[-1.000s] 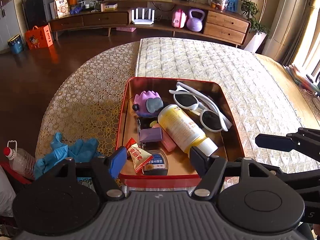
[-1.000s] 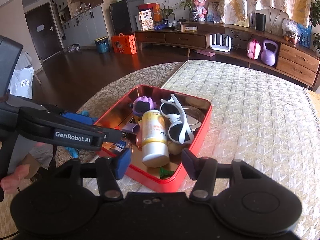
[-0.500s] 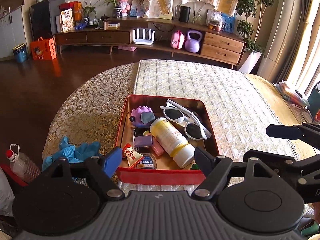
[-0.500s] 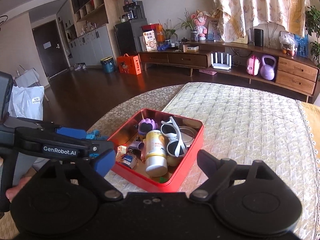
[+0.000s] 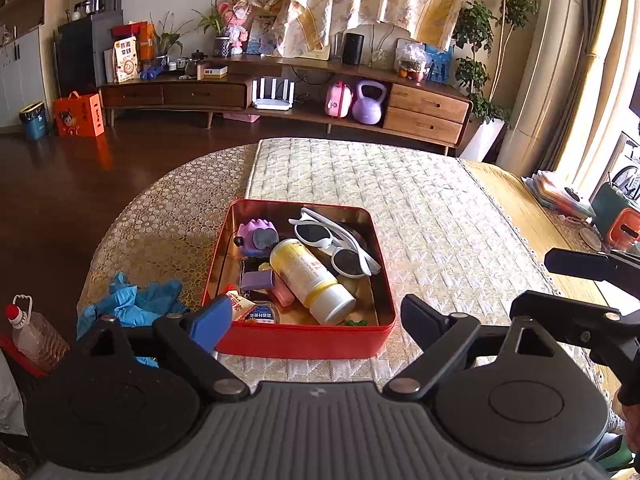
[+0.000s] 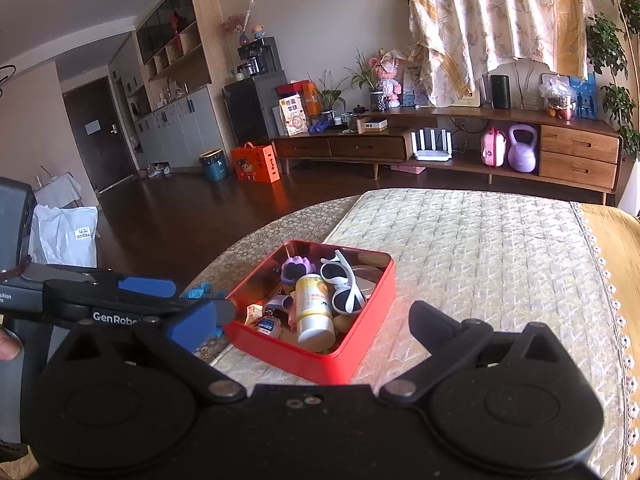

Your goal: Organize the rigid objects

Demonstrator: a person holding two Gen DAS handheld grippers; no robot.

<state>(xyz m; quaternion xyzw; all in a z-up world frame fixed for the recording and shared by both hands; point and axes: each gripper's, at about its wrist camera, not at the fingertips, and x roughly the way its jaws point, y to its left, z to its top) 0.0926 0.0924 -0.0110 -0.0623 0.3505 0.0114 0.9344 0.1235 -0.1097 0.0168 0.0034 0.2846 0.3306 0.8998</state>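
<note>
The left gripper [image 5: 316,320] and right gripper [image 6: 314,328] hold nothing, their jaws opening wide. Ahead of both jaws, a red tin [image 5: 300,342] with sunglasses [image 5: 334,242] and a bottle [image 5: 310,280] sits on the desk [image 5: 440,216].

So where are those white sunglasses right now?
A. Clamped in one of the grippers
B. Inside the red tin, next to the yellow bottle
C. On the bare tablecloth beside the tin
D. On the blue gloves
B: the white sunglasses lie inside the red tin, right beside the yellow bottle.
</note>
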